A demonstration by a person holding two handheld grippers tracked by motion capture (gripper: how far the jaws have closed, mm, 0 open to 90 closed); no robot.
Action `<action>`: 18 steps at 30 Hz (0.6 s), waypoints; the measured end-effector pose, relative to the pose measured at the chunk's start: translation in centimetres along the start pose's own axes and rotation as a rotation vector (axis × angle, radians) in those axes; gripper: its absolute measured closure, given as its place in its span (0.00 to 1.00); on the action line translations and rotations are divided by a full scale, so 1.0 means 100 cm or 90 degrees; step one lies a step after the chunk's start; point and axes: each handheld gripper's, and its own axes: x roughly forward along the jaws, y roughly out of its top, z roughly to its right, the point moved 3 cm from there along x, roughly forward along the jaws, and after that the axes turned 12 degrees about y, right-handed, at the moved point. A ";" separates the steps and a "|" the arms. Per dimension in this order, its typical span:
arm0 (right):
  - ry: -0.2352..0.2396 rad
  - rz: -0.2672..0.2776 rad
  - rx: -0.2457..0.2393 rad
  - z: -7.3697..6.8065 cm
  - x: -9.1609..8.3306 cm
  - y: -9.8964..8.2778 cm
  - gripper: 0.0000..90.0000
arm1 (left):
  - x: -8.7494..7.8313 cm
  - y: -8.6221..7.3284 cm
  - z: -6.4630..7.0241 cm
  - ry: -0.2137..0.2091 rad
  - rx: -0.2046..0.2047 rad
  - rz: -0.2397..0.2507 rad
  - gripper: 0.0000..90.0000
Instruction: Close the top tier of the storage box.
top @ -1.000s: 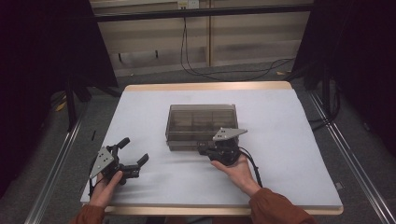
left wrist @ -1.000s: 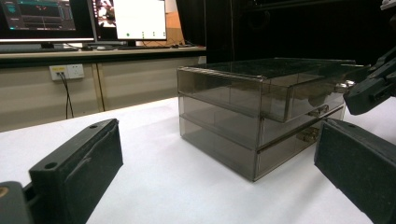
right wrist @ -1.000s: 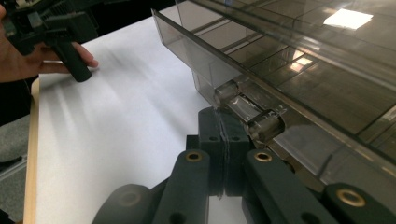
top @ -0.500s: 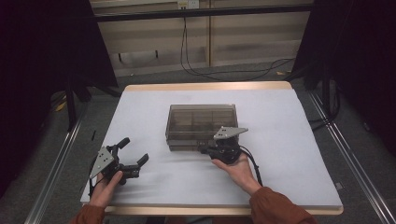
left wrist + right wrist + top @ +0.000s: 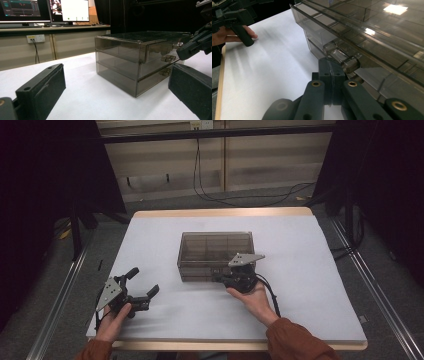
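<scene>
The bench (image 5: 165, 245), covered in white, is seen from above with a smoked clear-plastic drawer box (image 5: 216, 251) set near its centre. The box is stacked in three drawers, each fitted with a small clear knob at its front, as shown in the left gripper view (image 5: 140, 60).

The right claw (image 5: 220, 279) is held at the box's front face, at about six o'clock from the box's centre. In the right gripper view its jaws are seen pressed flat together with nothing between them, their tips just below and beside a clear drawer knob (image 5: 339, 58); contact with the knob cannot be told.

The left claw (image 5: 142, 287) is found at about eight o'clock from the box, well apart from it, near the bench's near-left corner. Its jaws are spread wide and nothing is held between them; the box is framed between them in the left gripper view.
</scene>
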 end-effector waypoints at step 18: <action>-0.010 0.014 0.004 0.007 0.000 0.001 1.00 | 0.000 0.000 0.000 0.001 -0.001 0.000 0.01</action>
